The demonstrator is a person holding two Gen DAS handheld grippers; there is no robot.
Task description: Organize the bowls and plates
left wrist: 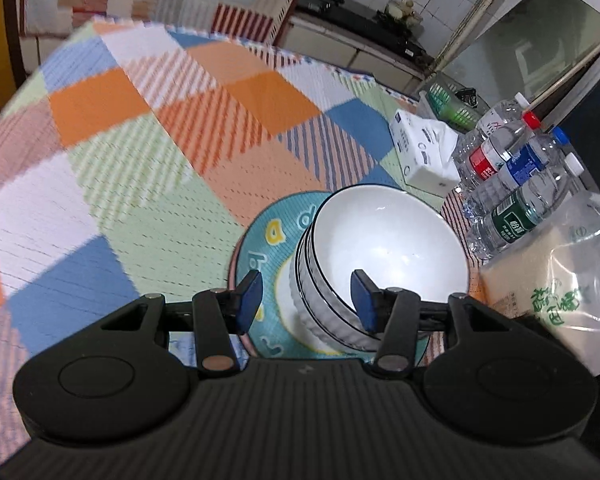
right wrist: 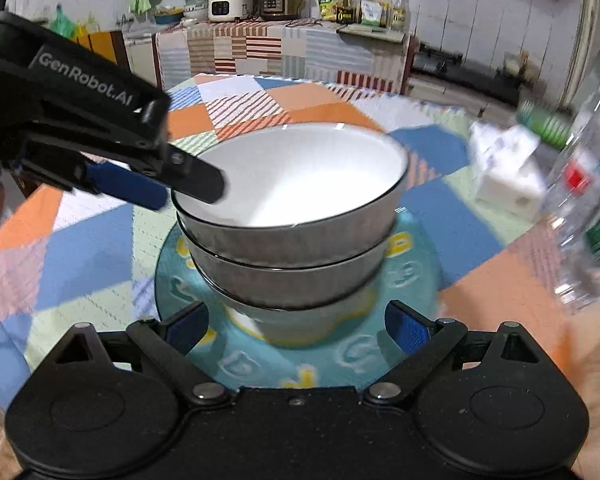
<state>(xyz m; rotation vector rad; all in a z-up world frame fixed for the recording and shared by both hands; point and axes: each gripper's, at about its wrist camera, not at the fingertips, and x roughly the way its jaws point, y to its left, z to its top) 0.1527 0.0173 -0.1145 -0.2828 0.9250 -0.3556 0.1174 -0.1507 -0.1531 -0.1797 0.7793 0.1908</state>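
Observation:
Three white bowls with grey ribbed sides and dark rims are stacked on a teal plate with yellow markings. My left gripper reaches in from the left and straddles the top bowl's near rim. One finger is inside the bowl and the blue pad is outside, with a gap on both sides, so it is open. My right gripper hangs wide open in front of the stack's base, above the plate's near edge, with nothing held.
The round table wears a checked cloth. To the right of the stack are a tissue pack, several water bottles and a bag of rice. A counter with cookers is far behind.

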